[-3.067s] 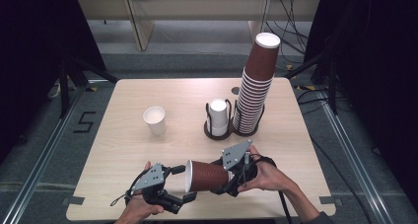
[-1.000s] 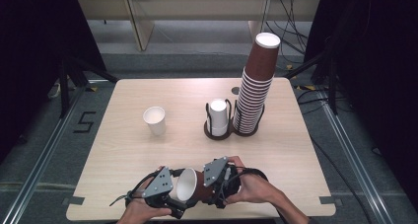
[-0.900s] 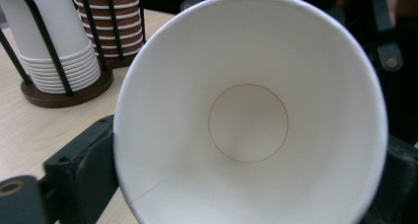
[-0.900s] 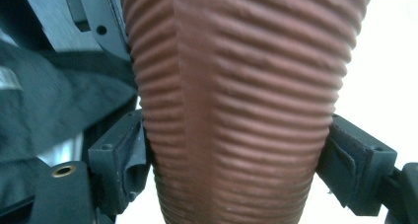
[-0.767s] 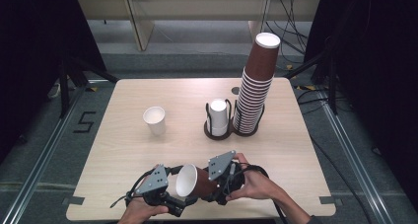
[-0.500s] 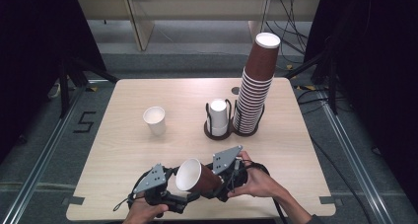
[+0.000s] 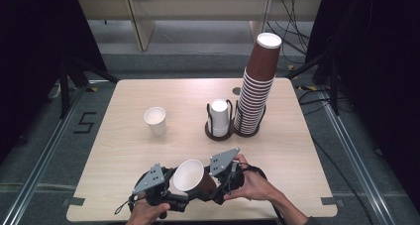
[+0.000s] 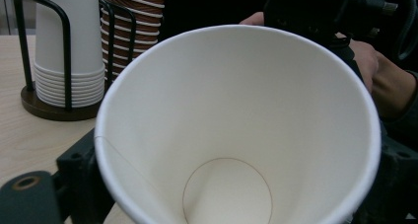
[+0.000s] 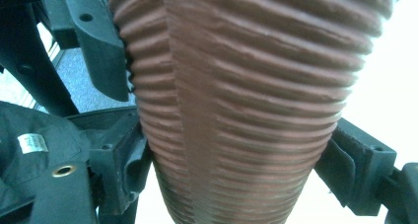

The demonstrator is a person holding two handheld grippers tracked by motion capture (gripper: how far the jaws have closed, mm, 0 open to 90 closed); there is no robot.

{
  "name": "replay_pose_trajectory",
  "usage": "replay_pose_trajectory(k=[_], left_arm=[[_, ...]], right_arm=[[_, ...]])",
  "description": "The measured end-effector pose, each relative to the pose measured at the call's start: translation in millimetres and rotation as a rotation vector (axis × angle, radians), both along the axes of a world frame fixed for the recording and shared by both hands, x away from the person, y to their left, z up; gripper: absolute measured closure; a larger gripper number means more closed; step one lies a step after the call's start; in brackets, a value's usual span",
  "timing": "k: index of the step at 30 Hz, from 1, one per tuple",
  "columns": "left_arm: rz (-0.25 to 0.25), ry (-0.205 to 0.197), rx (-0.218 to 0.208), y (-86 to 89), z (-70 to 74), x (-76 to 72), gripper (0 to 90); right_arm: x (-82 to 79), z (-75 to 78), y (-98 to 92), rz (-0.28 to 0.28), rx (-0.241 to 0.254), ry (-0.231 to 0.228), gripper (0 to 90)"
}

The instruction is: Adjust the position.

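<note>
A brown ribbed paper cup [image 7: 190,178] with a white inside hangs just above the table's front edge, its mouth tilted up and to the left. My left gripper [image 7: 182,185] has its jaws on either side of the cup's rim end [image 8: 231,110], and I look straight into the white inside. My right gripper [image 7: 212,182] is shut on the ribbed wall [image 9: 241,100] nearer the base, one jaw pressed on each side. The left gripper's jaw [image 9: 98,46] also touches that wall.
A tall leaning stack of brown cups [image 7: 257,86] stands at the back right beside a black wire holder [image 7: 219,131] with white cups. A single white cup [image 7: 156,121] stands left of centre. The wooden table [image 7: 124,150] has bare space at the left.
The cup lay sideways between the grippers; now its mouth has swung up toward the high camera. Both hands have shifted slightly and stay close together on it.
</note>
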State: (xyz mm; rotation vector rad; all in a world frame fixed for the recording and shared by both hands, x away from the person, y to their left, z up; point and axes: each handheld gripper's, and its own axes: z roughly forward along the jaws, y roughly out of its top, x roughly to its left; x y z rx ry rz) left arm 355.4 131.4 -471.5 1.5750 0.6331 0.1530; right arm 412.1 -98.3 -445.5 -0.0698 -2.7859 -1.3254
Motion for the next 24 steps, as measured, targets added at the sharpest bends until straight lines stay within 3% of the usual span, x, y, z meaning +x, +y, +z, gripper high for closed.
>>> replay_pose_trajectory(k=[3,4,6,12,17,19,21,23,24], left_arm=[[-0.002,0.009,-0.013,1.7,1.1,0.8,11.2],[-0.003,0.002,-0.013,2.1,1.8,0.9,11.7],[0.011,-0.005,0.002,2.9,3.6,0.1,12.2],[0.049,-0.022,-0.009,9.8,9.4,1.3,12.3],[0.111,-0.015,0.031,17.9,10.0,4.7,12.4],[0.115,-0.021,0.021,17.5,8.6,6.3,12.3],[0.147,-0.022,0.075,19.4,9.0,6.1,12.3],[0.161,-0.023,0.066,20.3,7.7,8.3,12.3],[0.18,-0.026,0.085,21.2,8.0,8.2,12.3]], right_arm=[[0.8,-0.4,-0.6,-0.006,0.016,0.015,20.7],[2.1,-1.0,-1.2,-0.003,0.034,0.046,20.1],[2.9,-1.3,-2.5,-0.018,0.027,0.044,16.9],[5.4,-2.0,-12.3,-0.047,0.031,0.051,15.8],[6.7,-1.9,-29.9,-0.096,0.018,0.041,16.0],[7.4,-2.6,-32.6,-0.108,0.022,0.039,16.0],[7.5,-2.9,-38.7,-0.134,0.003,0.044,17.0],[9.8,-4.0,-45.7,-0.146,0.006,0.024,17.8],[9.8,-4.0,-45.7,-0.146,0.006,0.024,17.8]])
